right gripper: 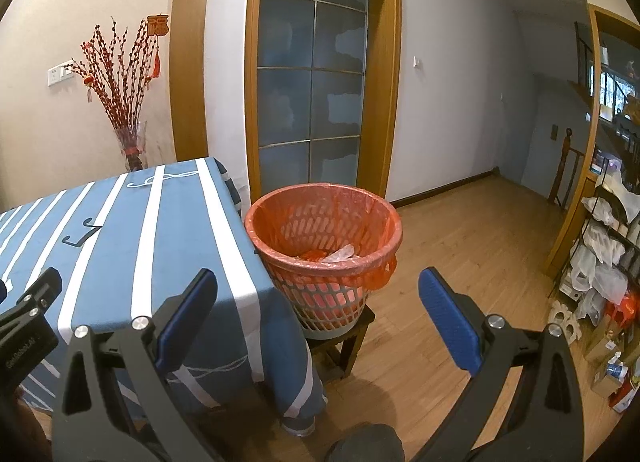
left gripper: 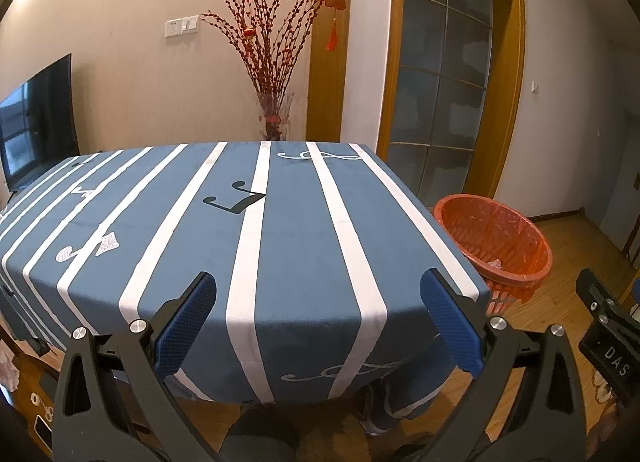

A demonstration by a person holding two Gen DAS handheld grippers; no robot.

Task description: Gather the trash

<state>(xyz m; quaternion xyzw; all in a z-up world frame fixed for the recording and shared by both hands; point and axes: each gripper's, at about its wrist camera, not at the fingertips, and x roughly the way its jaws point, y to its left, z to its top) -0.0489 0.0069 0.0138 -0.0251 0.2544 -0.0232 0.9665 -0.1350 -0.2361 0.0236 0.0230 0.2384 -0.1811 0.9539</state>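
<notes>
**Both tools spread and empty beside the lined basket**

Along the bottom of the left wrist view, the left tool [left gripper: 318, 294] hangs over the near edge of the bench [left gripper: 296, 262], its blue-padded fingers [left gripper: 188, 318] wide apart with nothing between them. At the lower right edge of that same view, part of the right tool's black body shows. In the right wrist view, the right tool [right gripper: 318, 294] is likewise spread and empty, aimed past the bench's corner toward the trash basket [right gripper: 324, 230].

A blue tablecloth [left gripper: 168, 230] with white stripes and music-note motifs covers the bench, and no loose item shows on it. The basket, lined with a red plastic bag [right gripper: 376, 274], stands on a small dark wooden stool [right gripper: 352, 338] just beside the bench's corner, at centre frame. Crumpled trash [right gripper: 340, 252], some clear plastic and something orange, lies at its bottom.

Behind the bench, upper centre of the left view, a glass vase of red-budded branches [left gripper: 268, 54] stands by the wall, with a television [left gripper: 36, 126] at far left and a frosted-glass door [left gripper: 444, 82] to the right. Wood flooring [right gripper: 472, 246] runs toward cluttered shelves [right gripper: 608, 262] at the right edge.
</notes>
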